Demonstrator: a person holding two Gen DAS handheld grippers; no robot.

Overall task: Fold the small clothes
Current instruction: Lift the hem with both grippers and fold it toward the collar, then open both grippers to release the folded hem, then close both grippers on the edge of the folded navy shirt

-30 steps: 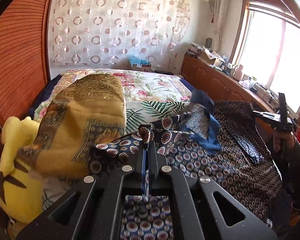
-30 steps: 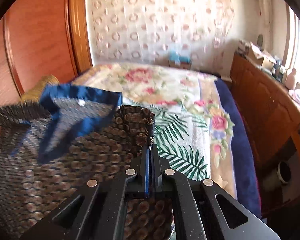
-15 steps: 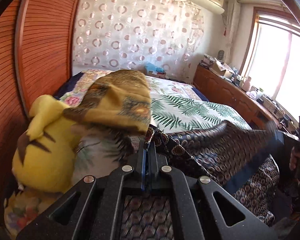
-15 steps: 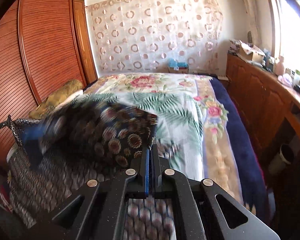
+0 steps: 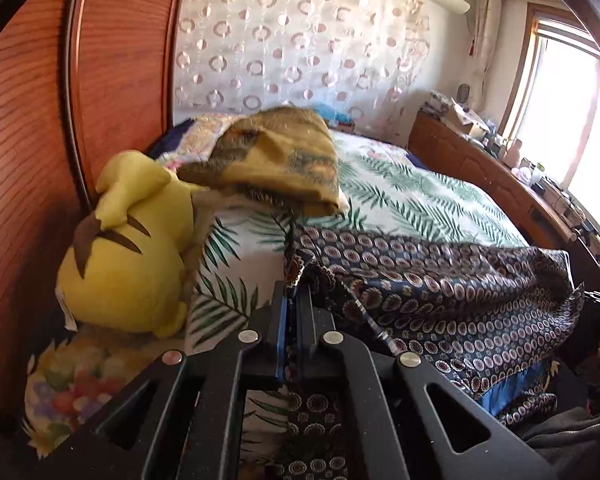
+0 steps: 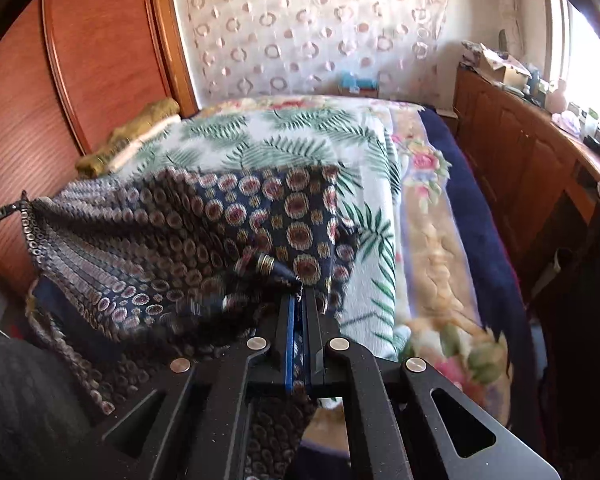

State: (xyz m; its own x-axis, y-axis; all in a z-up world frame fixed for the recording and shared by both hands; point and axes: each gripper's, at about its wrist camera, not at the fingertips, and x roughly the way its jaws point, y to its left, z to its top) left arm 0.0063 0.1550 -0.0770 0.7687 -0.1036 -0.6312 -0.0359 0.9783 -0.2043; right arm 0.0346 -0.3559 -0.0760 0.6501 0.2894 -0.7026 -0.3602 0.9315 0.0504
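The patterned garment (image 5: 440, 280) now drapes flatter across the bed (image 6: 380, 184) than a second ago. Both the left gripper (image 5: 293, 292) and right gripper (image 6: 300, 300) stay pinched on its corners, so it looks ready for laying down.

Bright daylight from a blown-out window (image 5: 572, 120) on the right, fisheye curving with dark corners, and motion blur smearing the patterned garment (image 6: 204, 304) near the lens
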